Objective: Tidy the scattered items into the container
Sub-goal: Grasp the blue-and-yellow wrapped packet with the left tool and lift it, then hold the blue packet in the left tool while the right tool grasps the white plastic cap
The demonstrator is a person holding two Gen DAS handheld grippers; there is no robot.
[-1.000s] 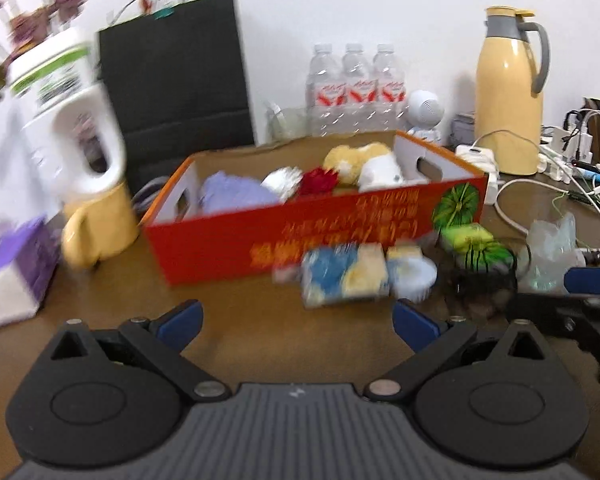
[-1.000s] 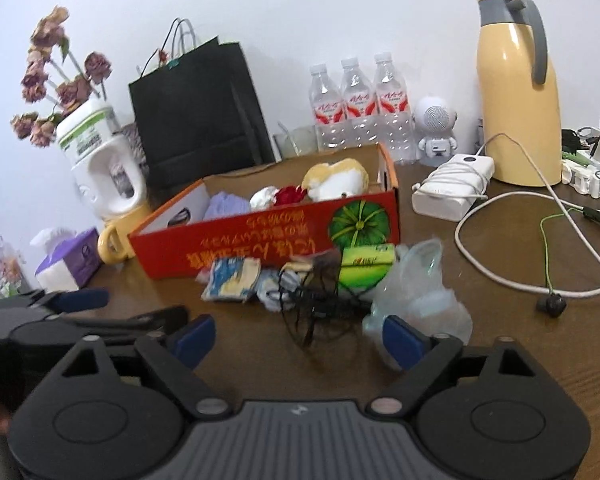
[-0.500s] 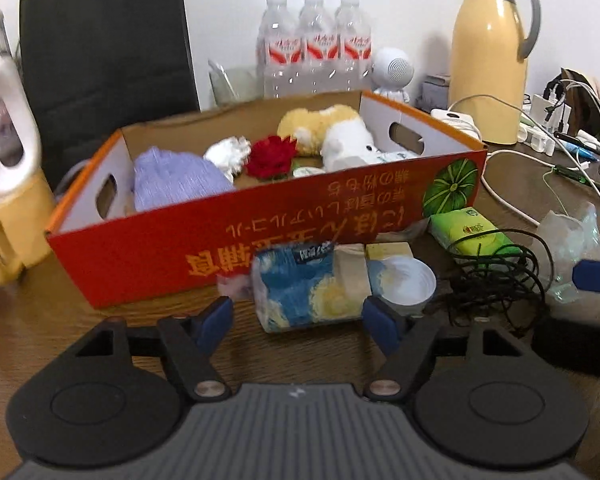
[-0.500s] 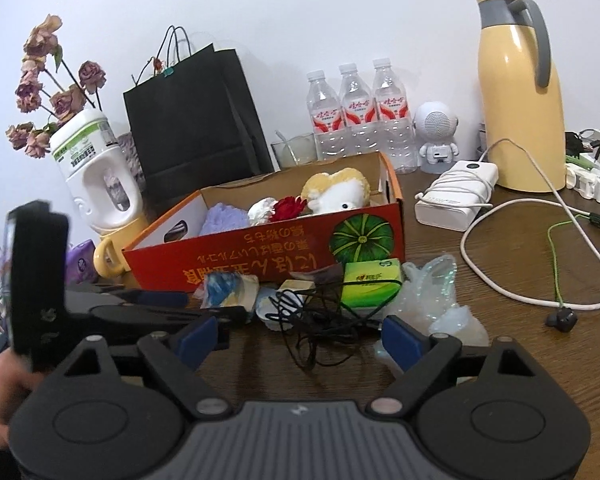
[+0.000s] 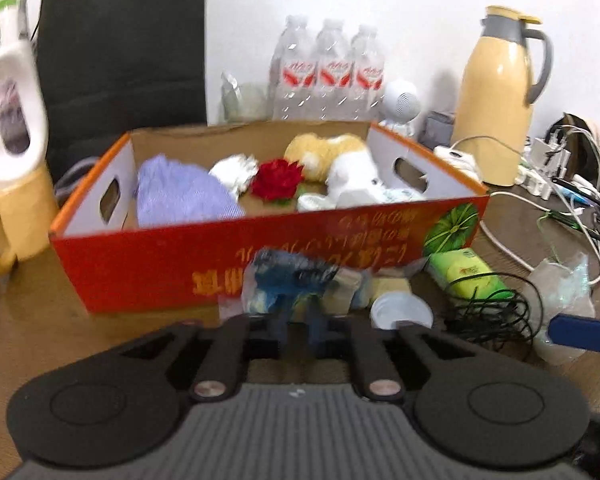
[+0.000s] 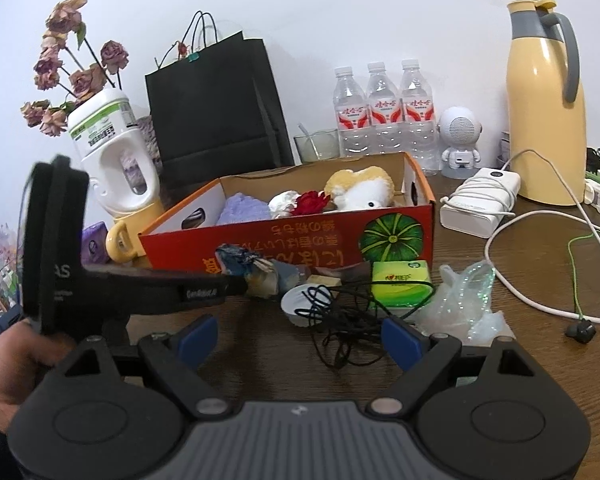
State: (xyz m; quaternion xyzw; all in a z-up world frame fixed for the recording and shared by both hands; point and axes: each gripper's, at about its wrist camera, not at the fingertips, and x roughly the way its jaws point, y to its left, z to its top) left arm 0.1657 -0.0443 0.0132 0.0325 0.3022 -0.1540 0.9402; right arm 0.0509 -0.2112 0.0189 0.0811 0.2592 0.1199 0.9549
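**Left claw closing on blue packet by the box**

Left claw [image 5: 298, 326], bottom centre of left-wrist view: jaws closing w/ the crinkled blue packet [image 5: 288, 280] between them; pads look pressed on its lower edge, though blurred. In right-wrist view the packet [image 6: 240, 262] sits at the claw tip, centre-left of frame, just in front of the red box [image 6: 284, 240].

Right claw [image 6: 298, 334], bottom centre of its view: spread wide, nothing in it; tangled black cord [image 6: 340, 320] lies between its fingers on the brown surface [image 6: 540, 340].

Box interior, mid-frame: purple cloth [image 5: 184, 196], red flower [image 5: 278, 178], plush toy [image 5: 340, 160].

Loose items right of the packet: white cup [image 5: 400, 314], green tissue pack [image 5: 466, 274], clear plastic bag [image 5: 564, 284].
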